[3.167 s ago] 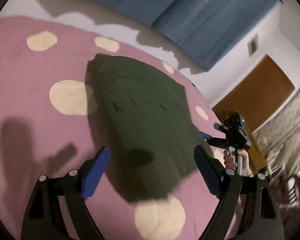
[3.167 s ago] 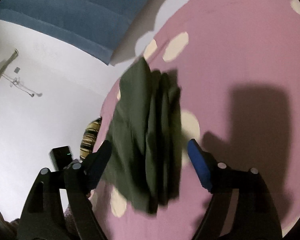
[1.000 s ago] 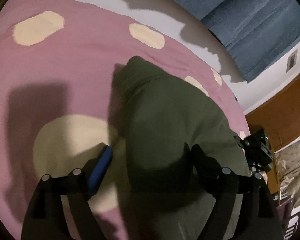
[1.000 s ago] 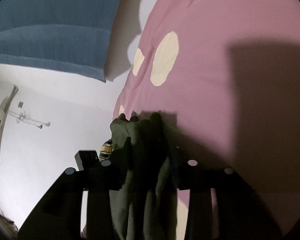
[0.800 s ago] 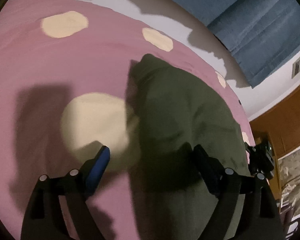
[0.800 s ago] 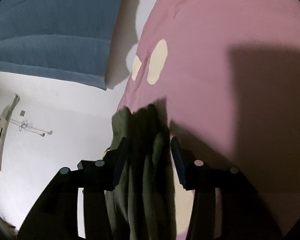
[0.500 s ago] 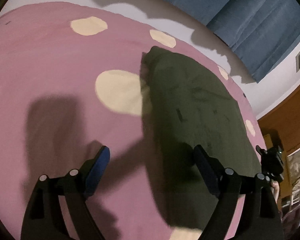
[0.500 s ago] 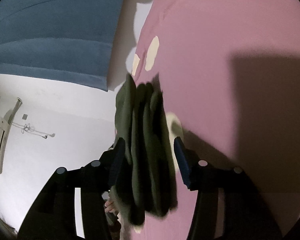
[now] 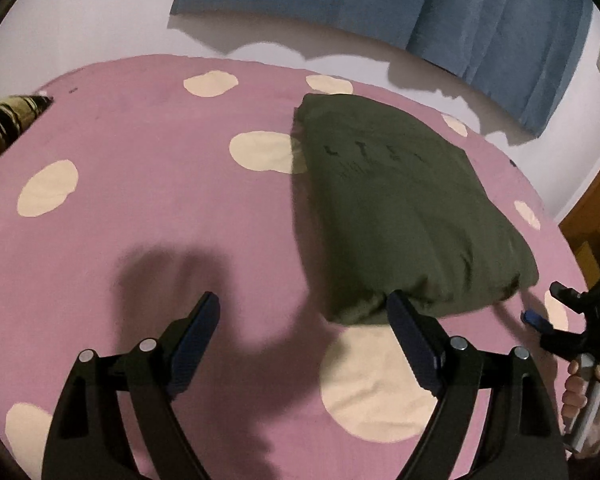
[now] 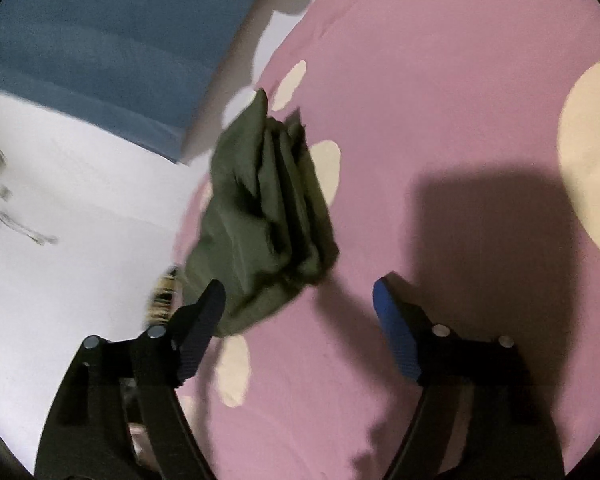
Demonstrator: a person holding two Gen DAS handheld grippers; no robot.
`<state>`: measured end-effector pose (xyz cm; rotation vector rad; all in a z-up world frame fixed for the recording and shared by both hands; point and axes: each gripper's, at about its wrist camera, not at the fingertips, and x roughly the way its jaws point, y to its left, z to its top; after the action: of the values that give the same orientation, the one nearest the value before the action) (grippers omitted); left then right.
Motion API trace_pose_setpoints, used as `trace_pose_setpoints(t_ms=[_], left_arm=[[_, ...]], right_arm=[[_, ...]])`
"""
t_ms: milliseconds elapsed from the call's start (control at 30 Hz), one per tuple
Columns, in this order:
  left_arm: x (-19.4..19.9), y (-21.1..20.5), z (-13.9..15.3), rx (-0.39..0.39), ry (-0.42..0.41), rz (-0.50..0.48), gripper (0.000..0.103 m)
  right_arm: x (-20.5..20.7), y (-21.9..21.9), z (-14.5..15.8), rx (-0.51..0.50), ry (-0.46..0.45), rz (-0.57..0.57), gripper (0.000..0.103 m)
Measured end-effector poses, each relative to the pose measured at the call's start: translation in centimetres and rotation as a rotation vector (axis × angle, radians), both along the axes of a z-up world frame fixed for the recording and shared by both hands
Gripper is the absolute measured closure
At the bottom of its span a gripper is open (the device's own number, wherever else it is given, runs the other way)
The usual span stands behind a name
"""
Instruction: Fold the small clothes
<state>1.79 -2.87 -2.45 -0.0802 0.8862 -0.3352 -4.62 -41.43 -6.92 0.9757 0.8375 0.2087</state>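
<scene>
A dark olive green garment (image 9: 400,208) lies folded into a thick rectangle on the pink bedspread (image 9: 160,208) with cream dots. In the right wrist view the same garment (image 10: 268,216) shows its stacked folded edges. My left gripper (image 9: 302,312) is open and empty, above the bed just in front of the garment's near left corner. My right gripper (image 10: 298,296) is open and empty, with the garment's near end by its left finger. The right gripper also shows at the right edge of the left wrist view (image 9: 576,320), held by a hand.
A blue curtain (image 9: 420,8) hangs on the white wall behind the bed. A striped brown cloth (image 9: 4,124) lies at the bed's far left edge. A wooden door (image 9: 596,200) stands at the right. Bare bedspread lies left of the garment.
Both grippers have pulled back and up from the garment. The right gripper, narrowed around the folded edge a second ago, has opened wide. The garment stays folded on the bed.
</scene>
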Motion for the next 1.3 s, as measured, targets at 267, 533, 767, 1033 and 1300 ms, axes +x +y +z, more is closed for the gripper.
trace_pose_setpoints(t_ms=[267, 533, 767, 1033, 1300], left_arm=[[-2.9, -1.8, 0.3, 0.052, -0.044, 0.018, 0.018], [-4.8, -2.2, 0.6, 0.057, -0.076, 0.051, 0.018], [-6.2, -2.7, 1.1, 0.139, -0.15, 0.077, 0.018], [-6.6, -2.9, 1.8, 0.155, -0.162, 0.063, 0.018], [-6.7, -2.9, 1.9, 0.17, -0.163, 0.077, 0.018]], right_arm=[[-1.7, 5.5, 3.0, -0.417, 0.021, 0.012, 0.013], [-2.7, 8.9, 5.0, -0.718, -0.042, 0.018, 0.01], [-2.1, 10.2, 4.8, -0.719, -0.048, 0.053, 0.01], [-2.0, 11.2, 4.6, -0.723, -0.045, 0.087, 0.01], [-2.2, 11.5, 4.6, -0.723, -0.045, 0.097, 0.01]])
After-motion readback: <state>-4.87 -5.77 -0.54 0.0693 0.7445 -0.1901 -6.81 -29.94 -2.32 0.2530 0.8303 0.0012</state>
